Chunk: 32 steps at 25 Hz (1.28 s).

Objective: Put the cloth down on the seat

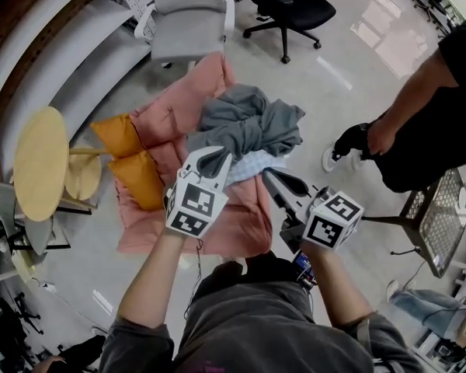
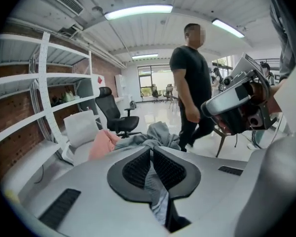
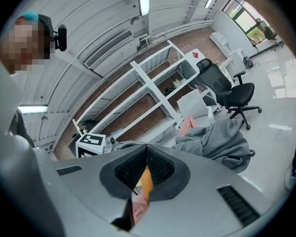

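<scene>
The left gripper (image 1: 214, 160) has its jaws clamped on a fold of the gray cloth (image 1: 248, 127), which sits bunched over the pink-covered seat (image 1: 245, 222). The right gripper (image 1: 270, 176) has its jaws together, tips just beside a pale checked cloth (image 1: 252, 165).

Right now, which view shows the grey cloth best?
Head view: the whole grey cloth is bunched on the pink seat. Left gripper view shows just a strip in its jaws and a heap beyond; right gripper view shows one side.
</scene>
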Tool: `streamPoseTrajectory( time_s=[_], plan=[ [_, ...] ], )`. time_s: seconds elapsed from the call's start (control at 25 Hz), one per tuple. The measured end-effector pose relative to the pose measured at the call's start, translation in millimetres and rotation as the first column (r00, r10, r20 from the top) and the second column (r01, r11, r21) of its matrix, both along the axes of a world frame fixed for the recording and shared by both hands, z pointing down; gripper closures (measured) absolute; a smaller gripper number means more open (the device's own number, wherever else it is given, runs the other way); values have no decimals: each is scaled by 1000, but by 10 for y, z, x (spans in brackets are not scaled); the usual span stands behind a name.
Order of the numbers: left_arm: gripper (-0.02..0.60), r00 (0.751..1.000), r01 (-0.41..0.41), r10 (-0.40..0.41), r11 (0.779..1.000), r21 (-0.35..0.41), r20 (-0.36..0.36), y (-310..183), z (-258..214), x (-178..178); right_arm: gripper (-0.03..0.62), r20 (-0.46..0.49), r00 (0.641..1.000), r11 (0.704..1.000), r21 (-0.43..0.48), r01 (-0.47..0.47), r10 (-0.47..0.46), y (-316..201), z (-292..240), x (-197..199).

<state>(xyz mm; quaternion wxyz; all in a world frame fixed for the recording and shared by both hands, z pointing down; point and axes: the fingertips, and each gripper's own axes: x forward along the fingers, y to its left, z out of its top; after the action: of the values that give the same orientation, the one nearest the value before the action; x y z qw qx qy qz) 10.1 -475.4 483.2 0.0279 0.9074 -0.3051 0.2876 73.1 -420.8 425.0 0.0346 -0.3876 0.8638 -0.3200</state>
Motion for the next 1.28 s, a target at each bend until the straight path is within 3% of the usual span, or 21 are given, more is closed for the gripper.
streamPoseTrajectory(
  time_s=[0.4, 1.28],
  plan=[
    [571, 998, 3, -6, 999, -35, -63, 157, -63, -26, 579, -22, 1000, 1000, 11, 20, -20, -5, -4, -111],
    [571, 998, -4, 1, 999, -53, -65, 85, -21, -80, 580, -28, 1000, 1000, 1, -6, 6, -90, 36, -134]
  ],
)
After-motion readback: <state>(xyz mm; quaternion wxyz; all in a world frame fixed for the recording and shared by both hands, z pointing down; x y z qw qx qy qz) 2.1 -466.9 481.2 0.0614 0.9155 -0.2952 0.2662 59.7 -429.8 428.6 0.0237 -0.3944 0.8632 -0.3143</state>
